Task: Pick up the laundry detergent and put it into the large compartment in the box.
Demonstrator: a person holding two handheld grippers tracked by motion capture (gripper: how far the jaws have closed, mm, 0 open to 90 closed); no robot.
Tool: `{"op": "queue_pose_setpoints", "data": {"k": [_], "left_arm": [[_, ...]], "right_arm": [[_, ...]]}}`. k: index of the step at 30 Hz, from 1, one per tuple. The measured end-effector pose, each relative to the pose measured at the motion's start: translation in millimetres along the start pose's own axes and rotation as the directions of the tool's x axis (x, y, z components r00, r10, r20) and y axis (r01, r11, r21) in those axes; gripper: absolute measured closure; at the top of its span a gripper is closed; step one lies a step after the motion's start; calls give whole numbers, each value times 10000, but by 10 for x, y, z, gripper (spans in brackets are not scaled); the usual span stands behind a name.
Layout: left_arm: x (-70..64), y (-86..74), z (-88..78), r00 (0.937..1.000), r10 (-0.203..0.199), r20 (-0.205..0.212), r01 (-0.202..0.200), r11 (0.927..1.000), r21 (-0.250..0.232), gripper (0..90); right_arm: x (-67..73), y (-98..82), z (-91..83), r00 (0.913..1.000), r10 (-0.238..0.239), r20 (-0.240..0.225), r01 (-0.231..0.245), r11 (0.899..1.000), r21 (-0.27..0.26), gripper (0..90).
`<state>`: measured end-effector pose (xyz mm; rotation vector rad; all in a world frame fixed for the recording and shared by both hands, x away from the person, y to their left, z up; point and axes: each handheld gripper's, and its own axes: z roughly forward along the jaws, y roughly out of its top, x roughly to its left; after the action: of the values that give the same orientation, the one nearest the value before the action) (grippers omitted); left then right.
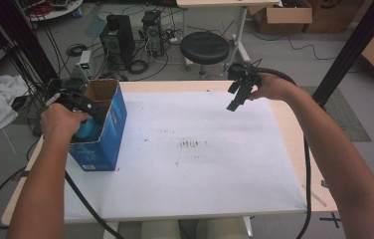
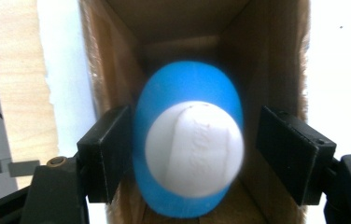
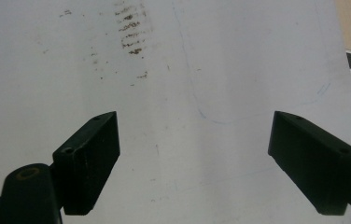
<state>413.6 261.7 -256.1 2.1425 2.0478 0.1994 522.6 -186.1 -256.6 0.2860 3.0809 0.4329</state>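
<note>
My left fingers [image 2: 190, 154] stand open around the blue bottle [image 2: 187, 144] inside the box [image 1: 106, 124] at nine o'clock; right fingers [image 3: 197, 158] wide, empty.

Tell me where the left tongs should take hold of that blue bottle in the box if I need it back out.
Grip the blue bottle across its shoulder just below the white cap, coming straight down through the blue box's open top. It stands cap-up between cardboard walls, so probably only the top is reachable. The left tongs already straddle it, jaws open, a gap on one side.
</note>
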Motion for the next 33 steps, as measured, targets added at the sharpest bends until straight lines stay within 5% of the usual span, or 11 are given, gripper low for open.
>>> {"op": "queue_pose_setpoints", "data": {"k": [15,33], "left_arm": [[11,15,-263,10000,-37,91,42,9982,-606,249],[-262,24,-551,9928,1159,314,-1111,9859,-1250,195]], "right_arm": [[23,-28,-44,10000,7,62,-6,10000,-96,163],[54,-28,-70,9999,-55,93,57,9999,-157,163]]}}
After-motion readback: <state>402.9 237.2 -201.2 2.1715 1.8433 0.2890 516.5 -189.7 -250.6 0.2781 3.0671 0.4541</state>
